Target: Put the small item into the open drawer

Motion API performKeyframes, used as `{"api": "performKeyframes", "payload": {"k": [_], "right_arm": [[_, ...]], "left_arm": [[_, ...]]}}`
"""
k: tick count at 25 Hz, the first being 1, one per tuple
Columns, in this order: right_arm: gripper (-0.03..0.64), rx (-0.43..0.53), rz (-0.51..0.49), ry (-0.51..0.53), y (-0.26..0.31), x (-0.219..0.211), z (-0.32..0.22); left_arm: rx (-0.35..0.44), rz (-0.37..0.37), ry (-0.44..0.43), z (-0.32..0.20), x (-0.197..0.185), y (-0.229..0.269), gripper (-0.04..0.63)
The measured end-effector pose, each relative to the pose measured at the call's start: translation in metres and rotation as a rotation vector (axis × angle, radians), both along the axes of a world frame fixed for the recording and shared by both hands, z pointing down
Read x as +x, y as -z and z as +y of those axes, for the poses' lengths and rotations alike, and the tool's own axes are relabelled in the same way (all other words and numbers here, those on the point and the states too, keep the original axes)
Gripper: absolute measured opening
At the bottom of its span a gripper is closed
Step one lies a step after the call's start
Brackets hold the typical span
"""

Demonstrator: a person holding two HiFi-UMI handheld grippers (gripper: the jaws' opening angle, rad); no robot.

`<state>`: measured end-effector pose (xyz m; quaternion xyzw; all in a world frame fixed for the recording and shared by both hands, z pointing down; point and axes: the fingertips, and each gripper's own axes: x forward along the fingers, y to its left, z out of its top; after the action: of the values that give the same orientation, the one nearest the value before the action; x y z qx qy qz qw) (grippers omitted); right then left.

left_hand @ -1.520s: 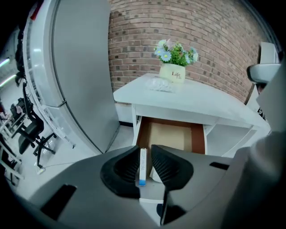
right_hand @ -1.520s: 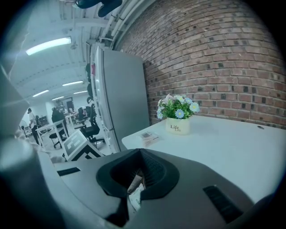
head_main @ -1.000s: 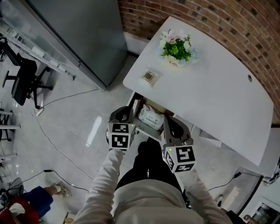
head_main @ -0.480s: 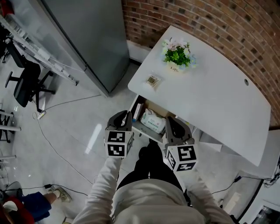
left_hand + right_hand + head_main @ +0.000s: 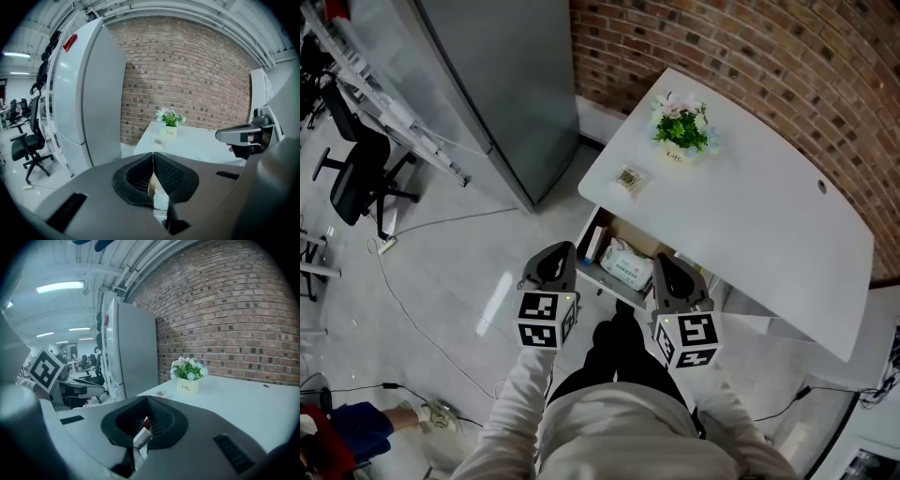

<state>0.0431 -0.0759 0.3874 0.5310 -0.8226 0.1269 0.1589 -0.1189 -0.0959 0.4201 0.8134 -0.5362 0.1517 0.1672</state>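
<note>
The small item (image 5: 628,178), a clear packet with brown contents, lies on the white table (image 5: 750,216) near its left edge, also in the left gripper view (image 5: 159,142) and the right gripper view (image 5: 162,393). Under that edge the drawer (image 5: 592,234) stands open, with a white tissue pack (image 5: 626,265) inside. My left gripper (image 5: 558,251) hovers just left of the drawer front, apart from it, jaws shut with nothing between them (image 5: 153,154). My right gripper (image 5: 666,262) hangs over the drawer's front right corner, jaws also together and empty (image 5: 148,399).
A pot of flowers (image 5: 680,131) stands on the table beyond the packet. A tall grey cabinet (image 5: 506,84) rises at the left and a brick wall (image 5: 750,56) runs behind. An office chair (image 5: 352,178) and floor cables (image 5: 412,309) lie to the left.
My left gripper has drawn back and down to the left, away from the drawer front. The right gripper has hardly moved. The head view has shifted slightly.
</note>
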Motion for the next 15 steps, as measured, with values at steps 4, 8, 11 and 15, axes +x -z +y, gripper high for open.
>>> {"api": "performKeyframes", "payload": {"k": [4,8,11,15], "right_arm": [[0.026,0.007,0.0,0.001,0.003,-0.001,0.003],[0.026,0.026,0.004,-0.01,0.011,0.002,0.005],[0.026,0.017,0.003,-0.001,0.012,0.003,0.007],[0.026,0.019,0.012,0.007,0.012,0.002,0.009]], "left_arm": [[0.036,0.019,0.004,0.006,-0.005,0.012,0.02],[0.056,0.032,0.019,0.014,-0.01,0.02,0.018],[0.066,0.032,0.027,0.018,-0.012,0.024,0.018],[0.079,0.026,0.024,0.022,-0.01,0.03,0.018]]}}
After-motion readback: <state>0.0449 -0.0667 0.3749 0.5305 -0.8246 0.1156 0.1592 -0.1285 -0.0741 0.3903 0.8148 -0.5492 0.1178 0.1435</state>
